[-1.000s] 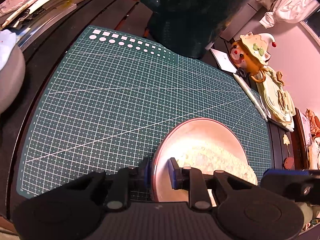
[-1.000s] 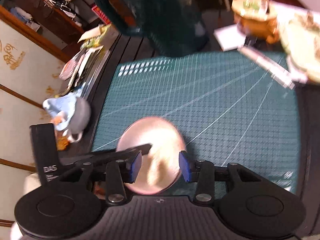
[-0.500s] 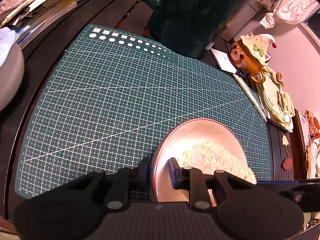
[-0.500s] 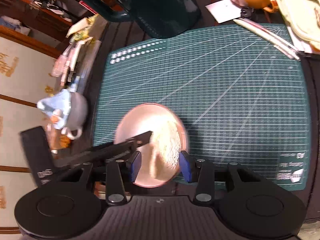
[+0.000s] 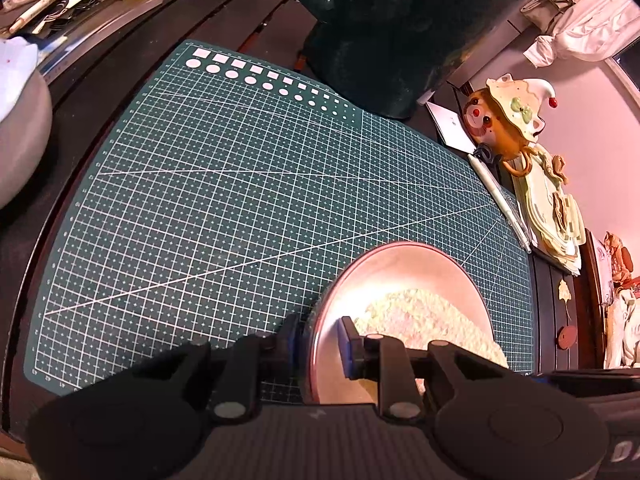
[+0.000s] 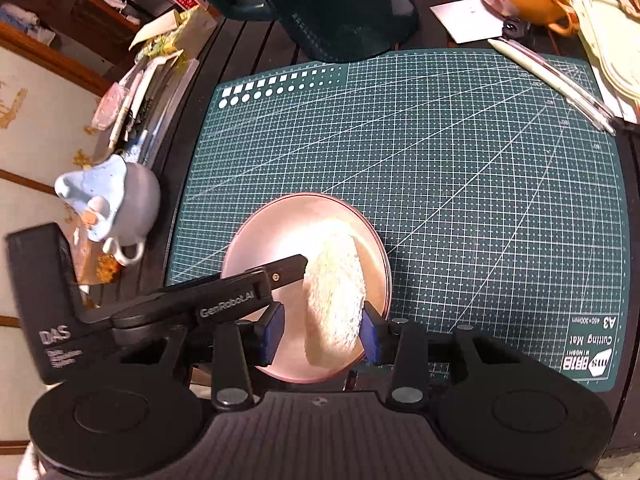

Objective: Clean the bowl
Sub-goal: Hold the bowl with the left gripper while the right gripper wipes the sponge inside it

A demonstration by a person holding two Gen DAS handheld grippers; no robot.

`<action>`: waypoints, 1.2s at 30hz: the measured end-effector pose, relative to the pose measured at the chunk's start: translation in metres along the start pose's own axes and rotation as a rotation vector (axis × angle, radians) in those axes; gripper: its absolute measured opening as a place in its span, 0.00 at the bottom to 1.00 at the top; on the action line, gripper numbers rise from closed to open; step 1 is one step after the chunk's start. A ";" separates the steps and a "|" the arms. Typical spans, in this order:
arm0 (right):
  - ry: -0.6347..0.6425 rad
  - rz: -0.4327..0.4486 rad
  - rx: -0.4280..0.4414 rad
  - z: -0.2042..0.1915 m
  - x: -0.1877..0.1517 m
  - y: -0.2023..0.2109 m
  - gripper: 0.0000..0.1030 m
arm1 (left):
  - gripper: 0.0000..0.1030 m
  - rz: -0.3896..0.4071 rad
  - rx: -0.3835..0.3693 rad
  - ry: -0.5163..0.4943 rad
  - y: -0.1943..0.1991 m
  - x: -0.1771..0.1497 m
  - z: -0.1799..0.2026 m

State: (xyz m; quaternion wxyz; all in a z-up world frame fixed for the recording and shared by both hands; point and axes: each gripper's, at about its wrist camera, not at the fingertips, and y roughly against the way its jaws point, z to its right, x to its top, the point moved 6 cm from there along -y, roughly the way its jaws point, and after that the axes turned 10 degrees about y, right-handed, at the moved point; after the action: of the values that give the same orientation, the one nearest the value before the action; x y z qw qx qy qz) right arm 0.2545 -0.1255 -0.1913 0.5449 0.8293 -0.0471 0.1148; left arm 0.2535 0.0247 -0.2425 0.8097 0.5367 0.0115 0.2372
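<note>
A shallow pinkish metal bowl (image 5: 400, 272) sits on the near part of the green cutting mat (image 5: 224, 208). My left gripper (image 5: 320, 336) is shut on the bowl's near left rim, one finger outside and one inside. A white fluffy cloth (image 6: 336, 280) lies in the bowl (image 6: 280, 232), and my right gripper (image 6: 320, 334) is shut on its near end. The left gripper's finger (image 6: 280, 274) reaches over the rim from the left in the right wrist view. In the left wrist view the cloth (image 5: 424, 312) covers the bowl's right half.
A dark green jug (image 6: 340, 8) stands at the mat's far edge. A clown-faced teapot (image 5: 508, 120), pens (image 6: 556, 80) and pale stacked plates (image 5: 552, 216) lie to the right. A grey mug with a blue cloth (image 6: 116, 200) and papers (image 6: 152, 76) sit to the left.
The right gripper has carried the cloth over the bowl, and its view has steadied from a blur. The left gripper has kept its hold on the rim with little movement.
</note>
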 end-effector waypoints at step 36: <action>0.296 -0.154 -0.305 -0.037 0.024 0.014 0.12 | 0.20 0.012 -0.017 0.001 -0.001 0.000 0.000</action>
State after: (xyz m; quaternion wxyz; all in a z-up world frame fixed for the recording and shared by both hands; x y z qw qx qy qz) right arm 0.2700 -0.0968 -0.1587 0.6721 0.7126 0.0797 0.1849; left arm 0.2538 0.0250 -0.2431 0.8127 0.5298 0.0066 0.2424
